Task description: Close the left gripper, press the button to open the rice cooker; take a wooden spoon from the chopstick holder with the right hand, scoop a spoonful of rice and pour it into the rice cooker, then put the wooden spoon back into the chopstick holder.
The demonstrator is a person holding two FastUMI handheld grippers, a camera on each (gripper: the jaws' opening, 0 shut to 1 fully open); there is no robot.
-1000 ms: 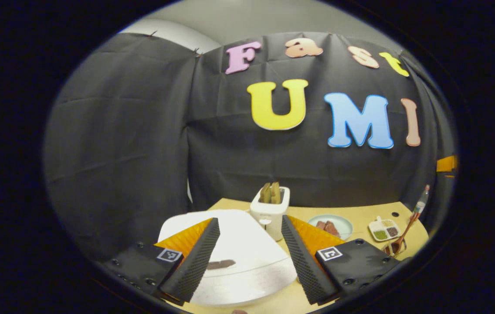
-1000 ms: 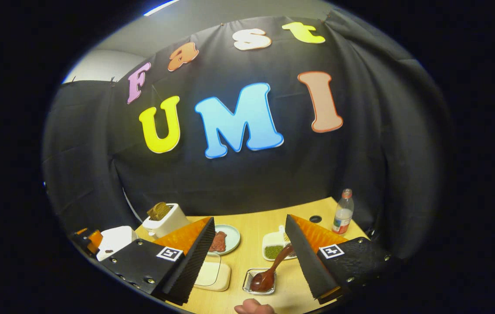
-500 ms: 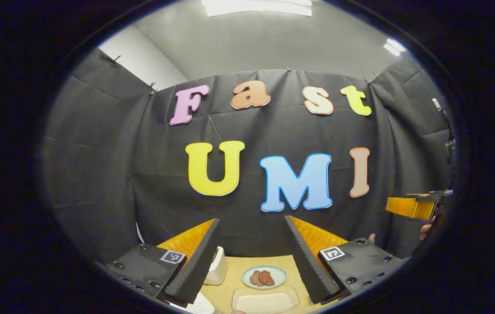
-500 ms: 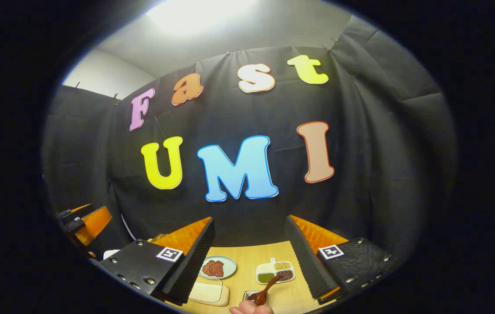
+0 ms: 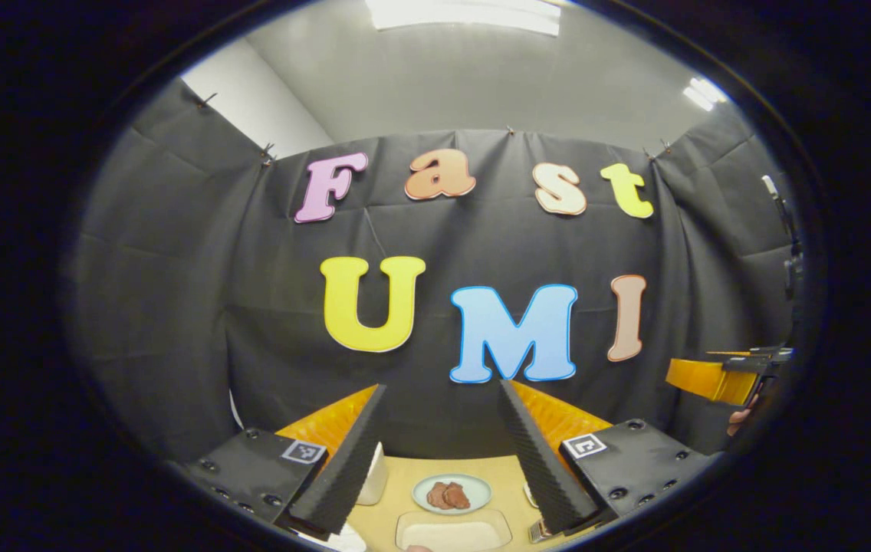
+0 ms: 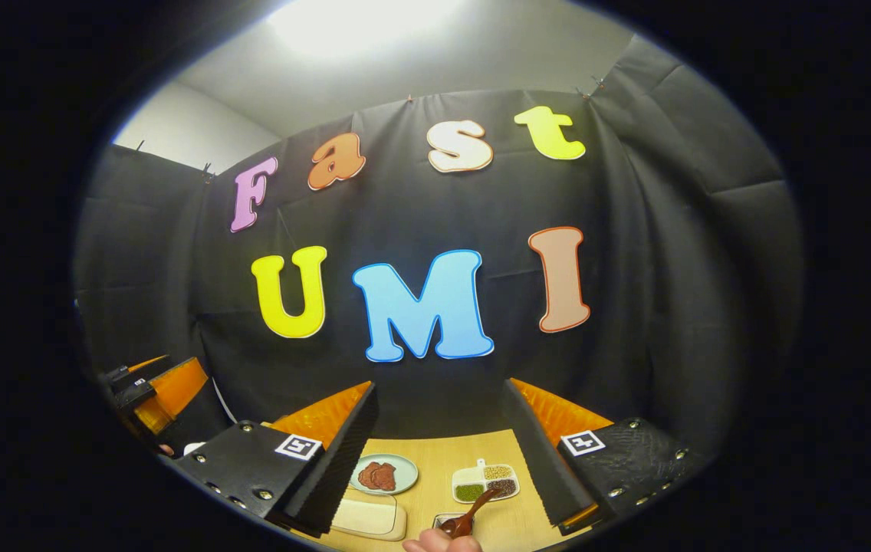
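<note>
My left gripper (image 5: 442,387) is open and empty, raised, and faces the booth wall. A sliver of the white rice cooker (image 5: 346,541) shows at the bottom edge, left of its fingers. My right gripper (image 6: 439,387) is also open and empty, held high above the table. Below it a dark brown wooden spoon (image 6: 474,509) leans in a small clear holder (image 6: 447,523), with part of a hand (image 6: 442,543) at the bottom edge. In the left gripper view the right gripper (image 5: 715,377) shows at far right. In the right gripper view the left gripper (image 6: 167,387) shows at far left.
On the wooden table (image 6: 443,460) sit a plate of meat (image 6: 383,475), a divided dish of beans and grains (image 6: 485,482) and a cream tray (image 6: 363,517). The left gripper view has the plate of meat (image 5: 451,494), the cream tray (image 5: 453,530) and a white toaster (image 5: 374,475).
Both grippers have tilted up from the table toward the wall. The rice cooker and the spoon have slid down to the bottom edges. The fingers have stayed open.
</note>
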